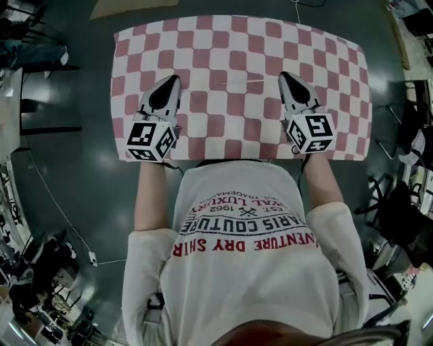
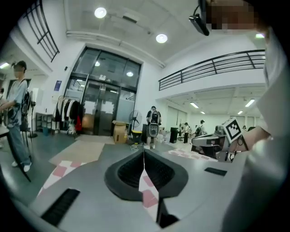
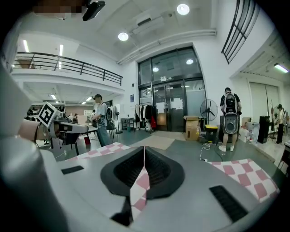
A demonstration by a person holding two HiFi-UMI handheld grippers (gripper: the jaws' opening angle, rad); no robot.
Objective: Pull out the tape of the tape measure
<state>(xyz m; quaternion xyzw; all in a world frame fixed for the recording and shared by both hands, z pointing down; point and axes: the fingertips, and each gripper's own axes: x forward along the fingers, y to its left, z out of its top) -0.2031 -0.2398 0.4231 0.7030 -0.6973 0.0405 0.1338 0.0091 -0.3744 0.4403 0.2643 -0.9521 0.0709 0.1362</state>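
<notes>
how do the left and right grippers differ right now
The left gripper hangs over the left half of the checked cloth, the right gripper over its right half. The left gripper's tip angles in toward the right gripper, and the right gripper's tip angles in toward the left one. Both are shut and empty.

Ceiling lights [image 2: 100, 12] are flooding a bright, fisheye-warped hall.
In both gripper views those lights are blowing out to white at the top, black vignetting is eating the corners, and railings [image 2: 213, 68] are bending near the edges. The left gripper [image 2: 144, 151] is blurring soft along the bottom. In the head view the dark floor [image 1: 74, 176] is catching pale glare at left and the checkered cloth [image 1: 237, 47] is bowing.
</notes>
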